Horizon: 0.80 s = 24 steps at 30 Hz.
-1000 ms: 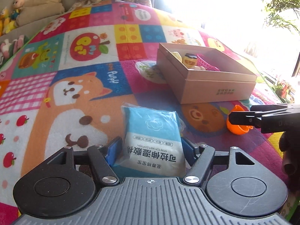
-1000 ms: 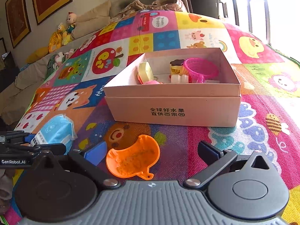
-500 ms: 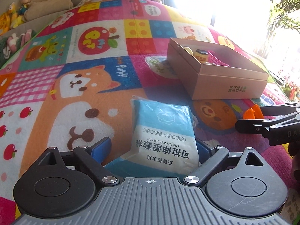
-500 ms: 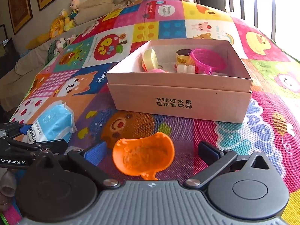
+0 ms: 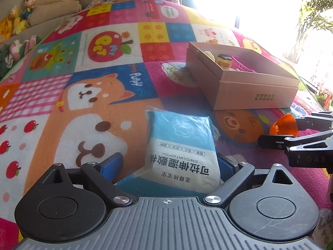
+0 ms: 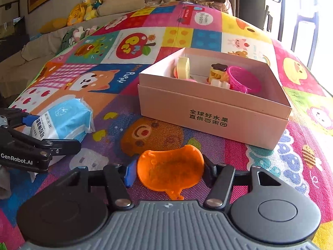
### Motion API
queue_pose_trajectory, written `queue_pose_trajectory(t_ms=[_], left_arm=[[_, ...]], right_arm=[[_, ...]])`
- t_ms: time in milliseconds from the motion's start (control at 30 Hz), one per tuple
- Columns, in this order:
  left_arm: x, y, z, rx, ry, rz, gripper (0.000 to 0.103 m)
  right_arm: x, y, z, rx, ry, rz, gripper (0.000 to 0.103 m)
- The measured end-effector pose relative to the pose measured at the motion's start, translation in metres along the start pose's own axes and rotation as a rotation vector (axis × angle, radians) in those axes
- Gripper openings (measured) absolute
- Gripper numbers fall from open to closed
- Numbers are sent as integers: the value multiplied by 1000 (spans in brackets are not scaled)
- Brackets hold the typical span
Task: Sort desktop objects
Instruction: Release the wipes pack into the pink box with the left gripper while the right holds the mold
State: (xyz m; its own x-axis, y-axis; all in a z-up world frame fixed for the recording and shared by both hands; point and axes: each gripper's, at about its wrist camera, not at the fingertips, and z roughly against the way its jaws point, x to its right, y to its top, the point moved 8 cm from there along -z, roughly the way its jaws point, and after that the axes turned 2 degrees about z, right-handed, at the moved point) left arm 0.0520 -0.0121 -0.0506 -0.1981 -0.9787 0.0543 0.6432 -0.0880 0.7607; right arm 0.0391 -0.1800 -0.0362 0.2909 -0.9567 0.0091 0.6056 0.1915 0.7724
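My left gripper (image 5: 168, 164) is open around a blue and white pack of wet cotton wipes (image 5: 183, 148) that lies on the play mat; the right finger touches the pack, the left finger stands apart from it. The pack also shows in the right wrist view (image 6: 64, 120). My right gripper (image 6: 169, 170) is shut on an orange duck-shaped toy mould (image 6: 170, 170), held just above the mat; the mould shows in the left wrist view (image 5: 284, 125). A pink cardboard box (image 6: 214, 112) holds a yellow disc, a small yellow toy and a pink basket (image 6: 243, 79).
The colourful cartoon play mat (image 5: 93, 95) covers the whole surface. The box (image 5: 243, 87) stands ahead and to the right of the left gripper. Cushions and plush toys (image 6: 89, 8) lie along the far left edge. Bright windows are at the far right.
My right gripper has closed on the orange mould and raised it off the mat. My left gripper's fingers have spread wider around the wipes pack, which now sits against the right finger.
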Motion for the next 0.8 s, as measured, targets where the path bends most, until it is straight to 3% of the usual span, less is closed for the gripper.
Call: queue_pose_trajectory(t_ms=[167, 400, 467, 633, 800], left_arm=[[0, 2, 3, 20, 12, -4, 95], [5, 3, 0, 5, 12, -9, 77], [7, 4, 2, 6, 6, -18, 66], [14, 10, 15, 20, -6, -26, 61], [35, 41, 45, 109, -53, -68, 61]], right_arm=[[0, -1, 0, 1, -8, -1, 60], [0, -1, 0, 0, -6, -2, 60], [-1, -1, 1, -5, 4, -6, 60], [-1, -2, 15, -23, 68, -27, 60], [25, 31, 67, 118, 6, -18, 60]])
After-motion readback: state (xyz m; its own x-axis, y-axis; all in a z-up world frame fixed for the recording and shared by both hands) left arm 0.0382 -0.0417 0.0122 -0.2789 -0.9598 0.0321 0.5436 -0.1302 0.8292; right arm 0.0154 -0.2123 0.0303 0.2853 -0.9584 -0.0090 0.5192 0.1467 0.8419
